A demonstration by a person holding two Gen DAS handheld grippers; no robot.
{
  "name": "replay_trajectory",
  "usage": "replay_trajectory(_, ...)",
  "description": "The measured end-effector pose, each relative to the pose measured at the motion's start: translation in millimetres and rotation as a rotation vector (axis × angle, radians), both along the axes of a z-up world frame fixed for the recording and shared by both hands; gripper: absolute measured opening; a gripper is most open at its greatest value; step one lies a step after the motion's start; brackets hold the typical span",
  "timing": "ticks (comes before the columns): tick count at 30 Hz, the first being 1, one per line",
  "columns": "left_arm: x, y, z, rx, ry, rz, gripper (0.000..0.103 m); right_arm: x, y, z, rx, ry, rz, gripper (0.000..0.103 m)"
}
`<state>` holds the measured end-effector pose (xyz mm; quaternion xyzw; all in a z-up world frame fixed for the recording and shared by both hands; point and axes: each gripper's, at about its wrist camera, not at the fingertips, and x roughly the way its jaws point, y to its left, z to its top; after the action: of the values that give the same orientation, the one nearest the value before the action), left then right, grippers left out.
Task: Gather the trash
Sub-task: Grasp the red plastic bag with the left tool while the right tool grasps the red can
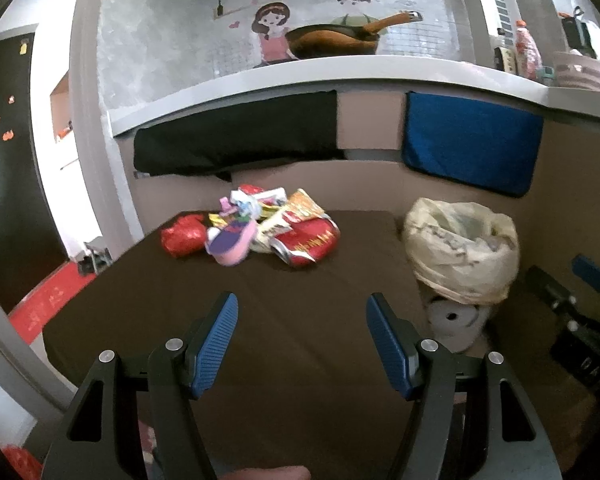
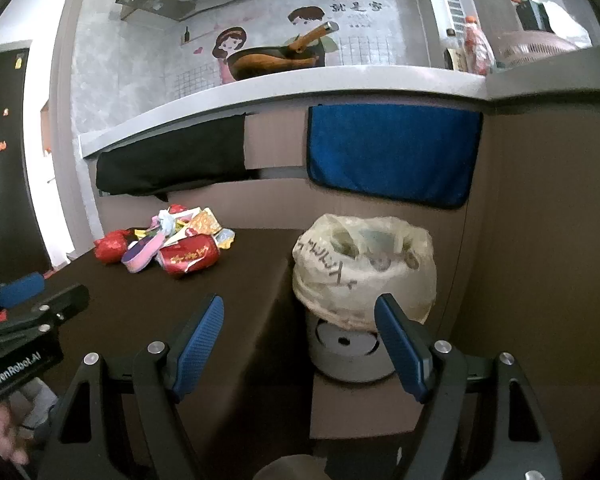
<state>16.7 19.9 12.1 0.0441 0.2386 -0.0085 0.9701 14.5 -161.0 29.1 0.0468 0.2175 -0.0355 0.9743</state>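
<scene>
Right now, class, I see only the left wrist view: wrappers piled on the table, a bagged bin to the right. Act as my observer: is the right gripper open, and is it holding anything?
Observer: The right gripper is open and empty, jaws wide apart.
Operator: What does it face?
Observer: The bag. The right wrist view looks partly into its open mouth.
Operator: Where does my left gripper sit from there?
Observer: The left gripper shows at that view's left edge, nearer the camera than the wrappers.
</scene>
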Motion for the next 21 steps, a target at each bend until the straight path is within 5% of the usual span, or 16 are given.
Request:
replay_trajectory(6, 62, 38, 1, 0.016, 0.072, 0.012, 0.05, 54, 17, 18, -0.003, 0.001, 0.089, 0.076)
replay_trajectory(12, 141, 113, -6, -0.076, 0.165, 0.162, 0.041, 124, 45, 20, -0.035, 0.02, 0.176, 0.075)
replay_trajectory(21, 215, 182, -30, -0.263, 0.242, 0.101, 0.038, 246, 78, -28, 0.093, 0.237, 0.294, 0.075)
